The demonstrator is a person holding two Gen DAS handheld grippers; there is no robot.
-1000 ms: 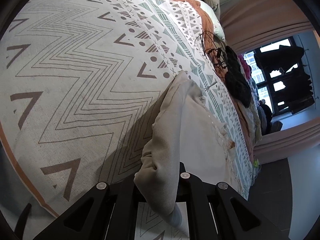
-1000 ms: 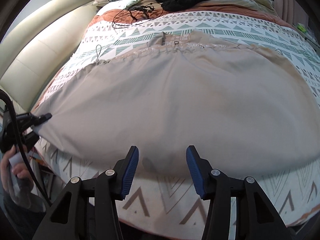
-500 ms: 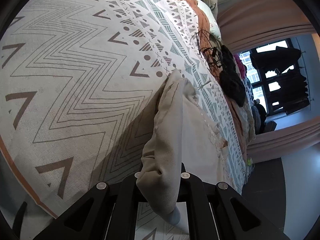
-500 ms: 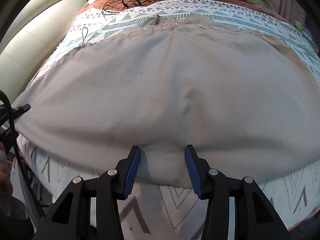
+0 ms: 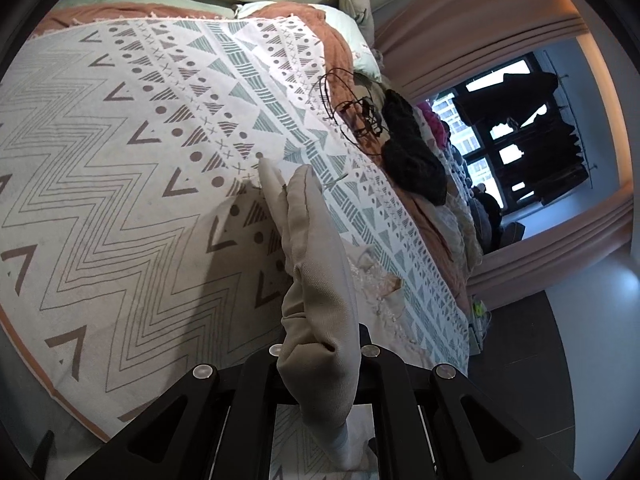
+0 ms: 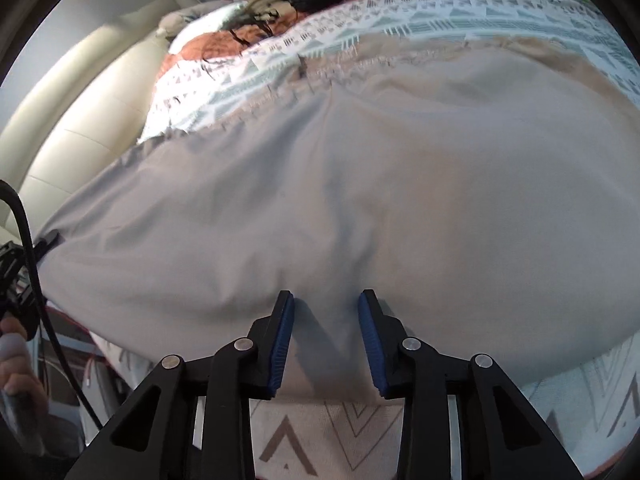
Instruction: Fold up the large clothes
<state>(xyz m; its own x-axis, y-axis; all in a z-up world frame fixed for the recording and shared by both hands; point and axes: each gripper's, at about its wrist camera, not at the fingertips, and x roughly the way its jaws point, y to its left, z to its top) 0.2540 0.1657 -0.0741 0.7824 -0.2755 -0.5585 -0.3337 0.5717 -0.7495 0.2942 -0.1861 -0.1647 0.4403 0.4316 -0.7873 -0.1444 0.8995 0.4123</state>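
Observation:
A large beige garment (image 6: 360, 184) lies spread over a patterned bedspread (image 5: 120, 184). My left gripper (image 5: 320, 364) is shut on one corner of the beige garment (image 5: 316, 280) and holds it lifted off the bed. It also shows at the far left of the right wrist view (image 6: 44, 240). My right gripper (image 6: 326, 304) is open. Its blue-padded fingers (image 6: 282, 340) straddle the garment's near edge, with the cloth running between them.
A black garment (image 5: 412, 156) and a tangle of black cables (image 5: 356, 112) lie on the far part of the bed. A cream headboard (image 6: 72, 120) runs along one side. Pink curtains (image 5: 480, 40) and a window stand beyond the bed.
The right gripper has moved forward so the garment's near edge now lies between its open fingers. The left gripper has lifted and carried its corner further over the bed.

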